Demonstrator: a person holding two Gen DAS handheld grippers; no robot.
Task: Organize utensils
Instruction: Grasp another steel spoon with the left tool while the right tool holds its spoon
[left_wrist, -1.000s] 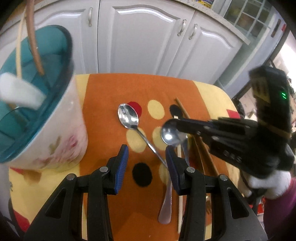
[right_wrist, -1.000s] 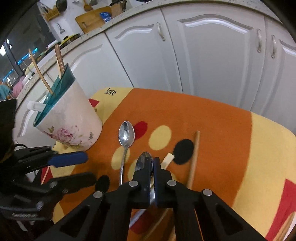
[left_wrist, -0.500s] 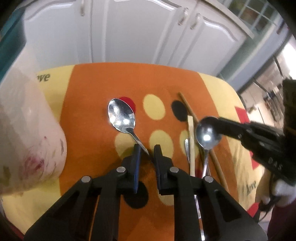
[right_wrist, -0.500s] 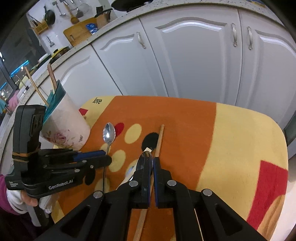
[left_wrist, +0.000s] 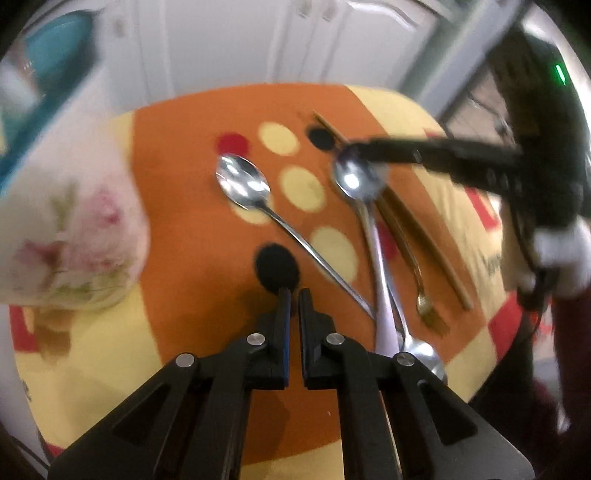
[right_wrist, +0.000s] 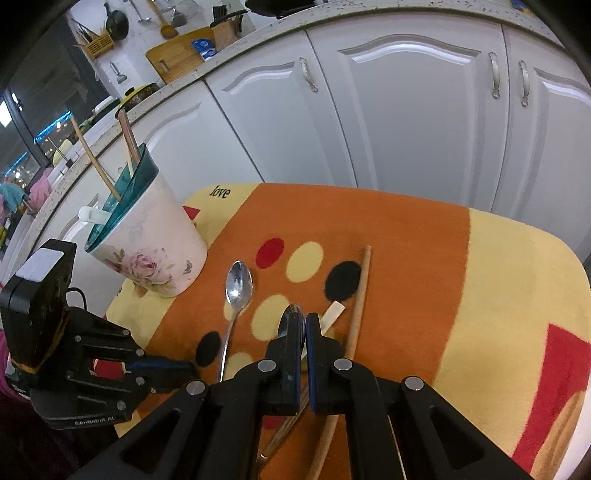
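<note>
A steel spoon (left_wrist: 243, 182) (right_wrist: 238, 284) lies on the orange spotted cloth (left_wrist: 184, 229). Its thin handle runs down past the right of my left gripper (left_wrist: 293, 295) (right_wrist: 189, 367). That gripper is shut with nothing between its pads and hovers by a black dot. My right gripper (right_wrist: 305, 320) (left_wrist: 351, 152) is shut on the bowl of a second steel spoon (left_wrist: 356, 179) (right_wrist: 290, 317), whose handle trails back over the cloth. The floral cup (right_wrist: 147, 243) (left_wrist: 62, 206), with a teal inside, stands at the left and holds chopsticks and a white handle.
A wooden chopstick (right_wrist: 360, 295) (left_wrist: 439, 258), a white flat handle (right_wrist: 332, 314) and a gold fork (left_wrist: 424, 304) lie right of the spoons. White cabinet doors (right_wrist: 406, 129) stand behind the small table. The cloth drops off at its yellow edges.
My left gripper has gone from wide open to shut and has shifted left, off the lying spoon's handle. The right gripper has kept its grip on the second spoon.
</note>
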